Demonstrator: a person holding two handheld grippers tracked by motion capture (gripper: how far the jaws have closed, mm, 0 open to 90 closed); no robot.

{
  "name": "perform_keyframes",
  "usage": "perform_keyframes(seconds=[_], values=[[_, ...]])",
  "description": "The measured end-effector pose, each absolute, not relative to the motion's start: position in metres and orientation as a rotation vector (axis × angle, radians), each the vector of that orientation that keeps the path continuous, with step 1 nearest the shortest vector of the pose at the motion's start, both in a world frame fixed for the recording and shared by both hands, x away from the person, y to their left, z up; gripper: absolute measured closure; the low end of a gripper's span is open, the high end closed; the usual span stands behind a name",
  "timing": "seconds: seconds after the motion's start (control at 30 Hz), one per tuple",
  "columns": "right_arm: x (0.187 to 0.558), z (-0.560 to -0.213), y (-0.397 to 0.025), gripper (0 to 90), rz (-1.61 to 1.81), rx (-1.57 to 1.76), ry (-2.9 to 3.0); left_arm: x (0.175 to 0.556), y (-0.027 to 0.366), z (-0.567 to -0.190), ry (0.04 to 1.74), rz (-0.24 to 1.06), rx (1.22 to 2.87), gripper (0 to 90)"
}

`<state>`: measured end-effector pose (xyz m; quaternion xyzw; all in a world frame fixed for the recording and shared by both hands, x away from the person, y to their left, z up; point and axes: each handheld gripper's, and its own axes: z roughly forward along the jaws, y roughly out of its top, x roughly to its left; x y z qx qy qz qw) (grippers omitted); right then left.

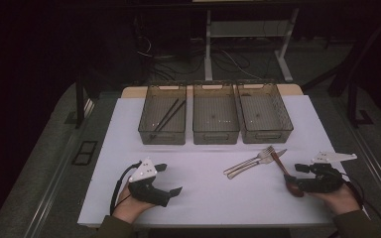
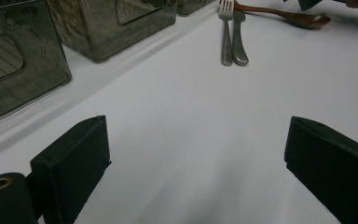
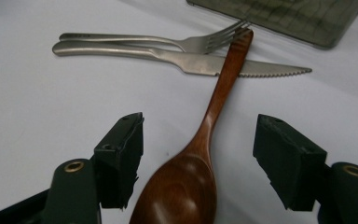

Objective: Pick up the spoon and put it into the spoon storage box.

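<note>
Currently right gripper (image 3: pixel 198 161) is sitting spread wide, straddling the wooden spoon (image 3: pixel 200 144) on the table (image 1: pixel 203 193), not pinching. Spoon handle is crossing the knife (image 3: pixel 182 58), tip beside the fork (image 3: pixel 168 41). Left gripper (image 1: pixel 168 179) is resting spread, holding nothing.

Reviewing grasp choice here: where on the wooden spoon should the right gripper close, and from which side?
Probably on the neck just above the bowl of the wooden spoon, coming from the bowl end as the right gripper already does, open jaws either side. The far end of the handle lies across the knife and touches the fork; the neck is narrow and lies clear.
</note>
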<state>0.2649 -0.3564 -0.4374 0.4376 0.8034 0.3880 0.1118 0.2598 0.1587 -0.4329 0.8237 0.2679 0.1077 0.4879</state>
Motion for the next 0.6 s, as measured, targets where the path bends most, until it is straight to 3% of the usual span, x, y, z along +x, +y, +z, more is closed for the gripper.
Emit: perform_keyframes(seconds=[0.6], values=[[0.2555, -0.4452, -0.3586, 33.4, 1.105, 1.298, 2.423, 0.2608, 0.1591, -0.4354, 0.662, 0.255, 2.008, 5.6]])
